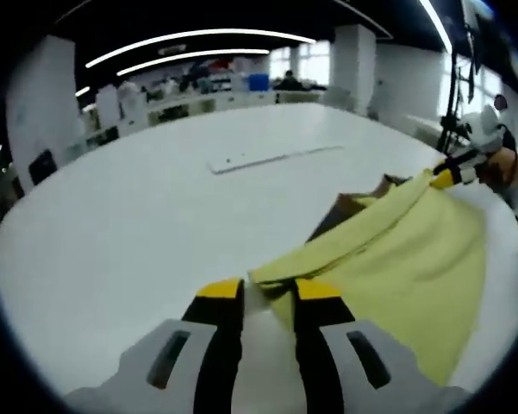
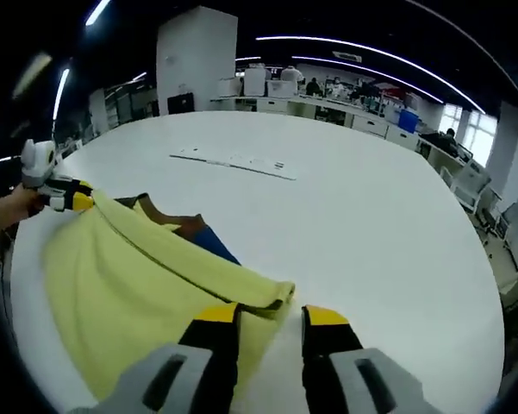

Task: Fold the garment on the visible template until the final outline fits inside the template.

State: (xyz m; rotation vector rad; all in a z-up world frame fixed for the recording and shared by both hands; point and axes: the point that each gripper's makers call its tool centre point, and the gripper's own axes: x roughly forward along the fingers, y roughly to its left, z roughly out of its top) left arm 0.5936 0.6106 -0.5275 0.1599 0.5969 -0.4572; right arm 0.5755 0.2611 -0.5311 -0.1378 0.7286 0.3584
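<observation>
Between both hand-held grippers [image 1: 267, 297] [image 2: 271, 323], stretched yellow garment [image 1: 405, 259].

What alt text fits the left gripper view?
Left tongs pinch a corner of a yellow garment on a white table, while the right tongs grip its far corner. A brown piece peeks out beyond the garment.

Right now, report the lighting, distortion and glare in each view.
Left gripper view: fisheye bends the white table rim and ceiling light strips into arcs; lighting is even, with no hard glare on the yellow garment. Right gripper view: the same bending, bright window patches at the far right, and the yellow garment evenly lit.
</observation>
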